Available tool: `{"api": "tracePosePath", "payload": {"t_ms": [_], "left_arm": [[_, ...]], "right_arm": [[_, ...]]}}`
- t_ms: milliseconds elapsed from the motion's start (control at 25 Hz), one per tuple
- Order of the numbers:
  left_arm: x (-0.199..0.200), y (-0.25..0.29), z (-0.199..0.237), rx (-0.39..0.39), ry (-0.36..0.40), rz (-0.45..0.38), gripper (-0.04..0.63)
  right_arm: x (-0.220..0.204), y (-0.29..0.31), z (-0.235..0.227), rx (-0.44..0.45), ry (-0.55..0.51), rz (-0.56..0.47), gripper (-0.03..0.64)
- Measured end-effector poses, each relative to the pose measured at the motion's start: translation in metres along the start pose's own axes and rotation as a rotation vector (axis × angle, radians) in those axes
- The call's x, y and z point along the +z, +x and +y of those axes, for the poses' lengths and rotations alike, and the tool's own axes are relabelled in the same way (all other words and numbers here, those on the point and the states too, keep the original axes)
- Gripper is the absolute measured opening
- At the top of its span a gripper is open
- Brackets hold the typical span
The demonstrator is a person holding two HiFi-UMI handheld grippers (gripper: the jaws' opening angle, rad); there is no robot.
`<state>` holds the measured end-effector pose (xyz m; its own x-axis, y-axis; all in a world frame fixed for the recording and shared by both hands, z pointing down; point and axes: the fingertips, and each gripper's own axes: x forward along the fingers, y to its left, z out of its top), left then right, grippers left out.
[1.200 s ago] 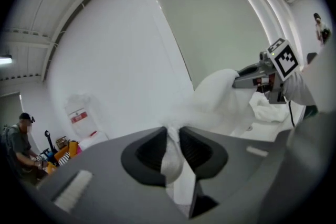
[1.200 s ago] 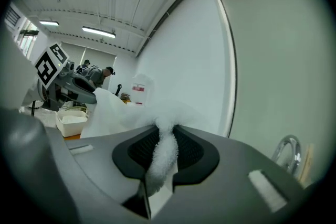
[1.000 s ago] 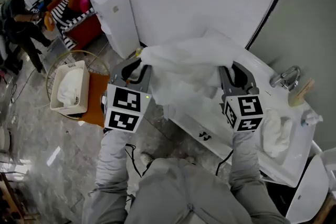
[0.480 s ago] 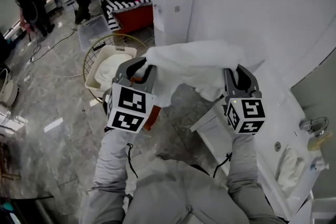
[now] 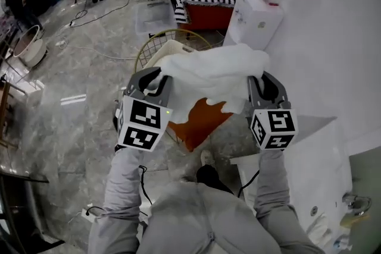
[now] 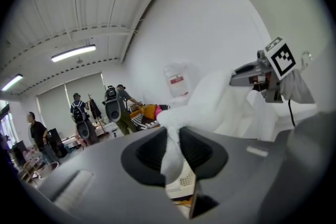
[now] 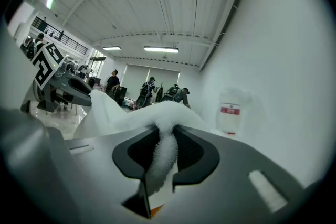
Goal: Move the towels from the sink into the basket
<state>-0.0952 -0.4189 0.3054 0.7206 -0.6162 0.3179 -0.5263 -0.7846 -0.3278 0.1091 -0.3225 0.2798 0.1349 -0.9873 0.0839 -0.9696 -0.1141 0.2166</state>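
Towel (image 5: pixel 211 75): one, white, off the sink and carried in the air, stretched between both grippers. Its lower edge hangs free, ragged, clear of the floor (image 5: pixel 71 128).

Left gripper (image 5: pixel 157 81): fingers clamped on the towel's 9 o'clock end; its own view shows cloth pinched between the pads. Right gripper (image 5: pixel 262 84): fingers likewise clamped on the 3 o'clock end, a roll of pile squeezed between them.

Basket (image 5: pixel 169 47): at 12 o'clock, just beyond the towel, ringed by a wire hoop (image 5: pixel 144 49). The towel hides its near edge. An orange sheet (image 5: pixel 199 125) lies below the towel's hem.

Clearances: open floor from 7 to 10 o'clock. Dispenser (image 5: pixel 257 16) stands close at 1 o'clock against the wall. Worktop (image 5: pixel 321 157) edge is at 4 o'clock, the tap (image 5: pixel 355 203) at 5 o'clock, well apart from the grippers. Sofa (image 5: pixel 199 3) and people stand farther off around 11 to 12 o'clock.
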Motion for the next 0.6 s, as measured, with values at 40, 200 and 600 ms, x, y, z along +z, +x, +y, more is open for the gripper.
{"api": "tracePosePath", "payload": {"t_ms": [40,200,600], "left_arm": [[-0.007,0.000,0.011,0.027,-0.011,0.013,0.135],[-0.031,0.012,0.050,0.117,-0.051,0.060,0.135],[-0.073,0.090,0.108,0.256,-0.163,0.180,0.135]], "right_arm": [[0.001,0.016,0.009,0.033,-0.004,-0.005,0.064],[0.003,0.077,0.036,0.144,-0.012,-0.024,0.064],[-0.004,0.221,0.083,0.413,-0.034,-0.038,0.064]]}}
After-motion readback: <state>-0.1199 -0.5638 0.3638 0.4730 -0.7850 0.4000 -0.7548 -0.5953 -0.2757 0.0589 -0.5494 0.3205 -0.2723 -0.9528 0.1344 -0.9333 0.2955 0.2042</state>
